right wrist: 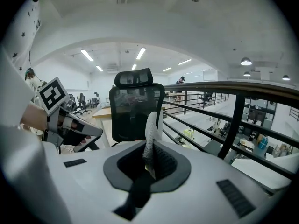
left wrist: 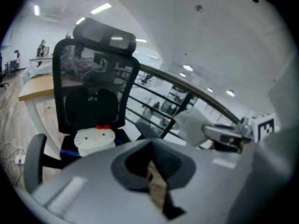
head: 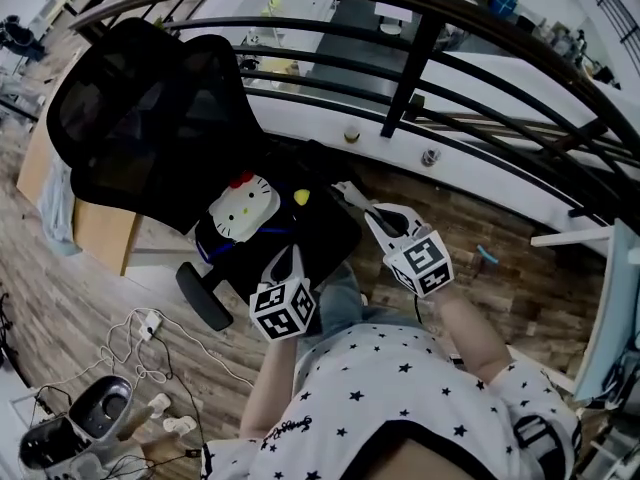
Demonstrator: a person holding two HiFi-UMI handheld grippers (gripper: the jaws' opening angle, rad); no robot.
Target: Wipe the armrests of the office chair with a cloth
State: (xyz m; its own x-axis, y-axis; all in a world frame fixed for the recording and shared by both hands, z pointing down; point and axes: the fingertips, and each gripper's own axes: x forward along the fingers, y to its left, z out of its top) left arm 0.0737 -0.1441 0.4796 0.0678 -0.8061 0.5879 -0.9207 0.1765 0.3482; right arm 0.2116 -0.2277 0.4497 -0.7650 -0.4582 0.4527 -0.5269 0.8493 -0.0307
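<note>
R gripper (right wrist: 150, 154) was clamped on the cloth (right wrist: 150, 127), bunched to a narrow strip; L gripper (left wrist: 152, 149) had jaws together, empty. I had the chair (head: 140, 118) at 11 o'clock in head view, armrest (head: 200, 296) at 9 of L. Risk imo: cloth pulls out under wipe pressure, or unbraced chair swivels off

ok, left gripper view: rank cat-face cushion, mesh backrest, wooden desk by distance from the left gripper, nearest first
From the left gripper:
1. cat-face cushion, lower left.
2. mesh backrest, upright right behind it.
3. wooden desk, far left, behind both.
</note>
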